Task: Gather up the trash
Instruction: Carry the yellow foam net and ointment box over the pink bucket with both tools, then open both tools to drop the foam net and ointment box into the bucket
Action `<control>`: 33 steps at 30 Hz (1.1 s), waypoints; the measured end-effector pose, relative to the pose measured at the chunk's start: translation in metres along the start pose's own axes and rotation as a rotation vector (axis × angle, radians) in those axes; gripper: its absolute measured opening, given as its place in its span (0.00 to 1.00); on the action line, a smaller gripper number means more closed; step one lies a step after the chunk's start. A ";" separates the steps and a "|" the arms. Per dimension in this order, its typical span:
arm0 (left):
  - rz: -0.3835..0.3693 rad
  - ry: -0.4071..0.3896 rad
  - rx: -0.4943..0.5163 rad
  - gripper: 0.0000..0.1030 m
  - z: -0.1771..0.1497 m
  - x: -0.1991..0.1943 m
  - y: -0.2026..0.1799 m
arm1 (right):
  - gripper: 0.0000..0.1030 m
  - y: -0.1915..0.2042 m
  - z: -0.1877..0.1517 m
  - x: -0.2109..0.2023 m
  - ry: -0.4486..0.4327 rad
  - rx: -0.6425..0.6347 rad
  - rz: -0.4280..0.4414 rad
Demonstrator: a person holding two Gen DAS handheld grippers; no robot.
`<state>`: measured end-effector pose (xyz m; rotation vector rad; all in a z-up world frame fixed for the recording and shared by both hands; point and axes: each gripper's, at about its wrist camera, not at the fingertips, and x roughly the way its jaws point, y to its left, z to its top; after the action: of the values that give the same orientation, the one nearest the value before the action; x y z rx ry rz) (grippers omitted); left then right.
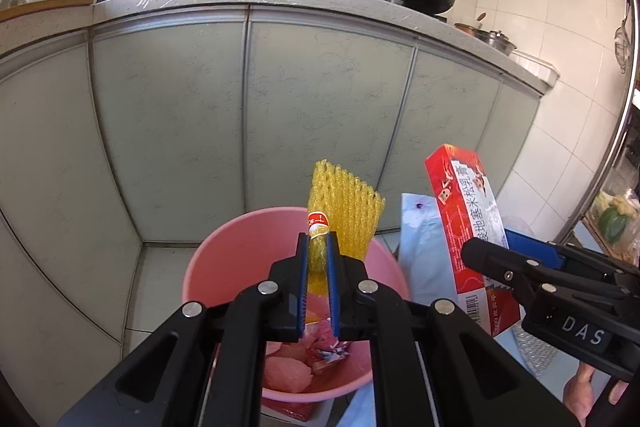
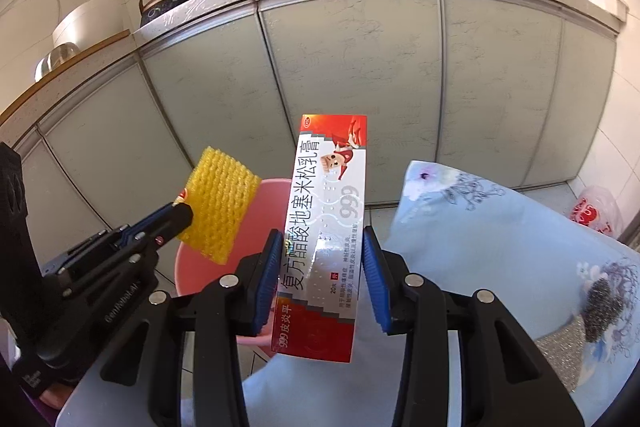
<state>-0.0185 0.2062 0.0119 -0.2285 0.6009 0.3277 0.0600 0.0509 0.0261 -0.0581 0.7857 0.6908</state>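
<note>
Left gripper (image 1: 318, 247): jaws nearly together, clamped on the lower end of a yellow foam net sleeve (image 1: 344, 211), which carries a small red-and-white sticker by the pads. The sleeve stands up and forward past the fingertips, fanned out at its far end.

Directly under and beyond the left gripper sits a pink bucket (image 1: 224, 251) on the floor. Inside it lie pinkish peel pieces and a crumpled red wrapper (image 1: 332, 347). The net sleeve hangs over the bucket's mouth, not inside it.

Right gripper (image 2: 322, 275): jaws partly apart, blue pads pressed on both long sides of a red-and-white ointment box (image 2: 324, 227). The box stands roughly upright between the fingers, tilted slightly, its far end well past the fingertips.

The right gripper is to the right of the left one, the box beside the bucket's rim. A light blue floral cloth (image 2: 500, 227) lies below and right of it. Cabinet doors (image 1: 160, 127) fill the background.
</note>
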 end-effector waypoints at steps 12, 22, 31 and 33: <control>0.058 0.104 -0.072 0.08 -0.025 0.038 0.039 | 0.40 0.022 -0.003 0.070 0.124 0.039 0.081; 0.101 0.173 -0.091 0.08 -0.039 0.063 0.055 | 0.40 0.028 -0.012 0.107 0.208 0.043 0.081; 0.129 0.196 -0.110 0.19 -0.040 0.069 0.061 | 0.48 0.031 -0.013 0.119 0.242 0.033 0.099; 0.127 0.191 -0.110 0.23 -0.039 0.067 0.062 | 0.49 0.031 -0.012 0.117 0.231 0.029 0.103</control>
<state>-0.0094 0.2671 -0.0661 -0.3304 0.7892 0.4651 0.0924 0.1362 -0.0543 -0.0721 1.0262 0.7788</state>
